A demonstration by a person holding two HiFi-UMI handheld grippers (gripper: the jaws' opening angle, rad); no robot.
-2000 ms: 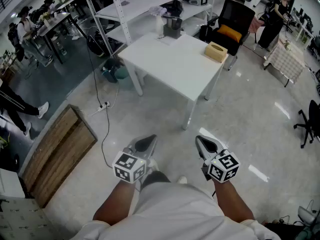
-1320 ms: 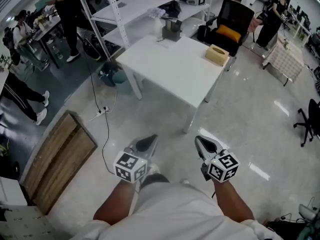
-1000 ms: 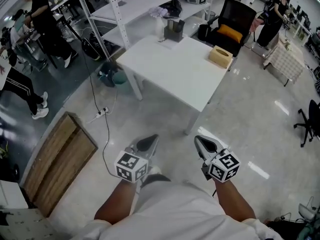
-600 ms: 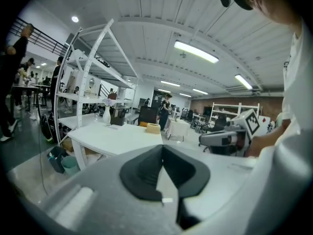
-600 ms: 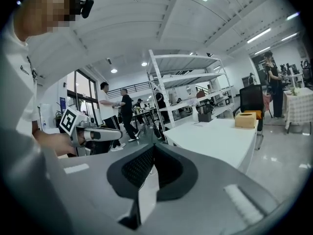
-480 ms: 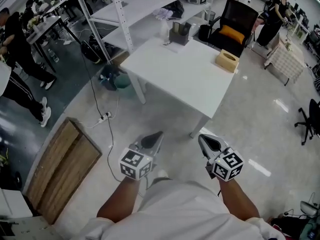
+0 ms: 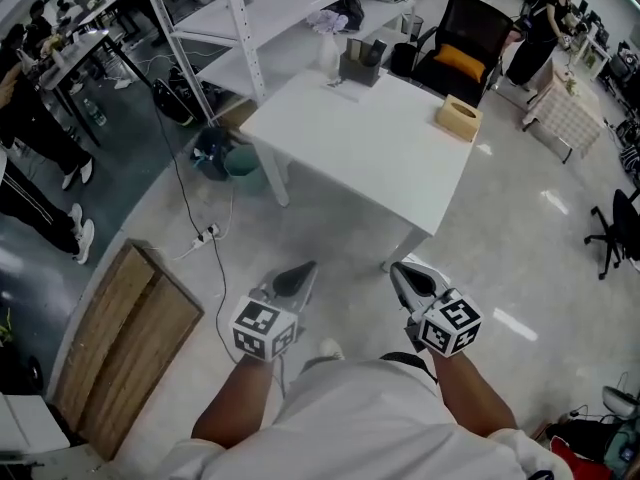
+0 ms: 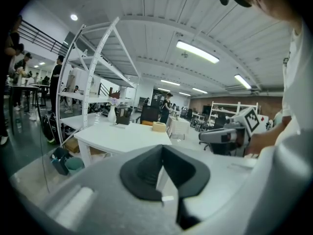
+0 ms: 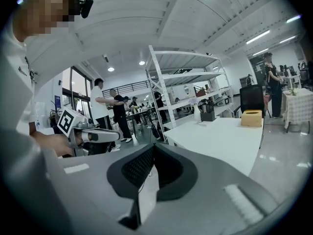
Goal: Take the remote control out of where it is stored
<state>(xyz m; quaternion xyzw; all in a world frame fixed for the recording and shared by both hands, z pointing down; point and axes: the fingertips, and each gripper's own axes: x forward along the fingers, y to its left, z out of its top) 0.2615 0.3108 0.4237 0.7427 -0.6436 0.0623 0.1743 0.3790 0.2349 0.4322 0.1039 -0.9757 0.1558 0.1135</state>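
A white table [image 7: 370, 158] stands ahead of me on the glossy floor. At its far edge sits a dark desk organiser [image 7: 362, 63] with upright items in it; no remote can be made out from here. A tan tissue box [image 7: 458, 118] sits at the table's right corner. My left gripper [image 7: 292, 280] and right gripper [image 7: 412, 278] hang side by side at waist height, short of the table, both shut and holding nothing. The left gripper view shows the table [image 8: 122, 133] beyond the left gripper [image 8: 162, 173]. The right gripper view shows it [image 9: 220, 136] beyond the right gripper [image 9: 152, 170].
A white shelf rack [image 7: 250, 28] stands behind the table. A black chair with an orange cushion [image 7: 462, 48] is at the back right. A wooden board [image 7: 120, 338], a cable with a power strip [image 7: 205, 236] and teal bins [image 7: 225, 158] lie on the left. People [image 7: 40, 138] are at far left.
I have moved a little closer to the table, which now sits lower in the head view. People at the left have walked about. Both grippers keep their pose, shut.
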